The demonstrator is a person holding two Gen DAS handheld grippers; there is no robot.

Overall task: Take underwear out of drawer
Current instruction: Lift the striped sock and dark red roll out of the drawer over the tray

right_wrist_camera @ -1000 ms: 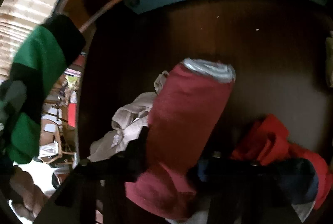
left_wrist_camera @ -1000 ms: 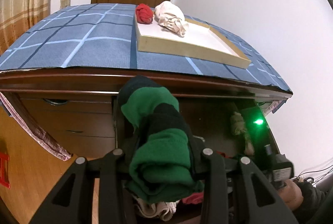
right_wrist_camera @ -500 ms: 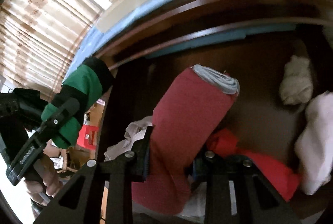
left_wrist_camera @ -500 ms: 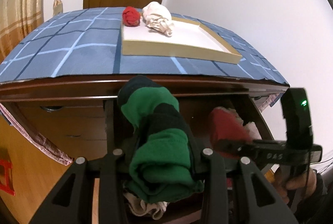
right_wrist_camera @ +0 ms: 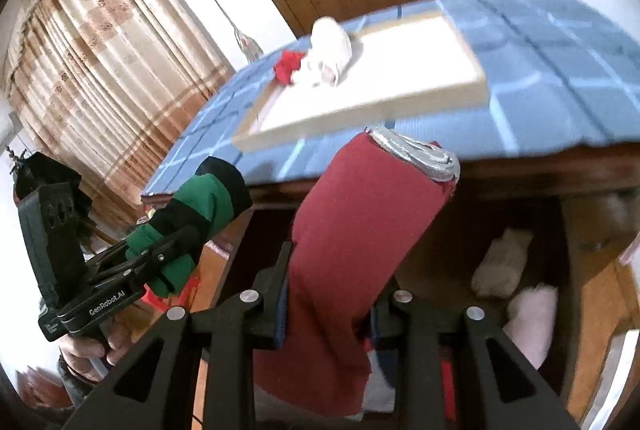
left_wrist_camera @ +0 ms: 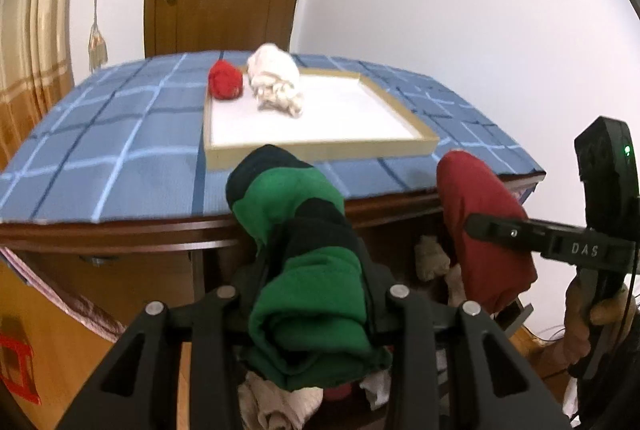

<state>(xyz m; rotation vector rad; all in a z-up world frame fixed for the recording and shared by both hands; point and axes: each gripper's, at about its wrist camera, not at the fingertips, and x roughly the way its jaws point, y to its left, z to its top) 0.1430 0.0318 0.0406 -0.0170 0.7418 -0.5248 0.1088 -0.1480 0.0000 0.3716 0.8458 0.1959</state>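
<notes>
At the left of the left wrist view, the blue checked cloth (left_wrist_camera: 120,158) covers the tabletop, its near edge overhanging a dark wooden rim. At centre, the left gripper (left_wrist_camera: 312,294) is closed on a rolled green-and-black underwear (left_wrist_camera: 308,270), held above the open drawer (left_wrist_camera: 424,270). Crumpled pale and red garments lie in the drawer below it.

Beyond, at upper centre, a shallow white tray (left_wrist_camera: 320,146) with a tan rim sits on the cloth. A red bundle (left_wrist_camera: 225,79) and a white bundle (left_wrist_camera: 274,80) rest in its far left corner, touching; the remaining tray floor is bare.

At the right, the right gripper (right_wrist_camera: 324,294) is clamped on a rolled dark red underwear (right_wrist_camera: 360,230) with a grey waistband, lifted level with the tabletop edge. A hand (left_wrist_camera: 592,314) grips its handle at lower right.

In the right wrist view, pale rolled garments (right_wrist_camera: 500,266) lie in the drawer at lower right.
</notes>
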